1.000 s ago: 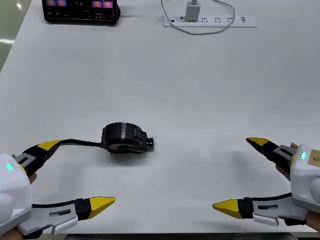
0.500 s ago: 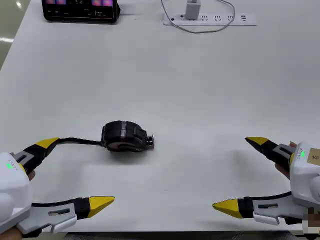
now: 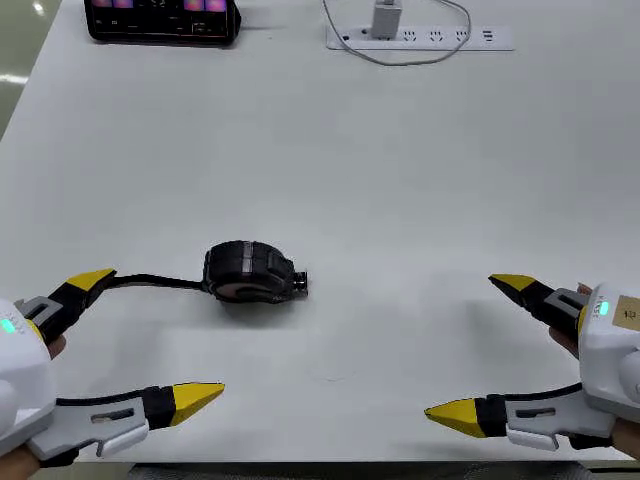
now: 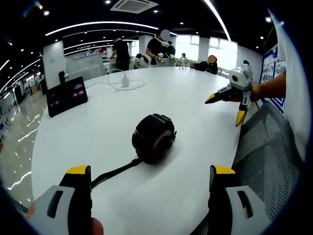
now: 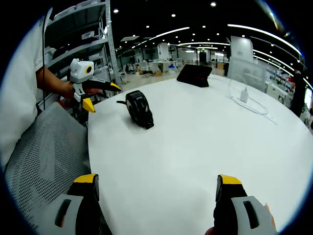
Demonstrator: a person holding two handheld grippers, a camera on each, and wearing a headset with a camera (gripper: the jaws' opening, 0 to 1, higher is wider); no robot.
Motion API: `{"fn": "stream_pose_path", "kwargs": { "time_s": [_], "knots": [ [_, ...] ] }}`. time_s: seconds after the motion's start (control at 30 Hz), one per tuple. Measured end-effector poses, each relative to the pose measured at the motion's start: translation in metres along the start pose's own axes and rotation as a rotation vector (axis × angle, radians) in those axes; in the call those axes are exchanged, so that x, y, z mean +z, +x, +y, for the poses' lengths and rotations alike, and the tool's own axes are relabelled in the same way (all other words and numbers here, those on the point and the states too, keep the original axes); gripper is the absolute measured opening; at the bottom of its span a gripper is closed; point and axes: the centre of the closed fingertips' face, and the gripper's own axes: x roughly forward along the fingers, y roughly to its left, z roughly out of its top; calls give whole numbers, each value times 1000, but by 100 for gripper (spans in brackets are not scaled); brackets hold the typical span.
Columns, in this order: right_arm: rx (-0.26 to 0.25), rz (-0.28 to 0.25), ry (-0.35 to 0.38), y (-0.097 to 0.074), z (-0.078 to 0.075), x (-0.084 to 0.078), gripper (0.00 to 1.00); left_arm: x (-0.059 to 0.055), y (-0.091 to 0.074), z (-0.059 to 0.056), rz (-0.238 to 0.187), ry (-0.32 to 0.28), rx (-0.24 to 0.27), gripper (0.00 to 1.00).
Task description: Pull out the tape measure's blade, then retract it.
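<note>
A black tape measure lies on the white table, its blade hook at the right end and a black strap trailing left. The blade is inside the case. My left gripper is open at the near left; its far fingertip sits by the strap's end. In the left gripper view the tape measure lies ahead between the jaws of the left gripper. My right gripper is open at the near right, empty, well away from the tape measure.
A dark tablet stands at the table's far left edge. A white power strip with a plugged charger and looped cable lies at the far middle. A mesh chair back sits near the table's front edge. People stand far behind.
My left gripper has drifted slightly left and down, away from the tape measure. The tape measure and right gripper have stayed put.
</note>
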Motion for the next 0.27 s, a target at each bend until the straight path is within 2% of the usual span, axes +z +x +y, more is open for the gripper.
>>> {"fn": "stream_pose_path", "kwargs": {
  "time_s": [0.27],
  "knots": [
    [1,1,3,-1,0,-1,98,2,0,2,-3,1,-6,99]
  ]
}}
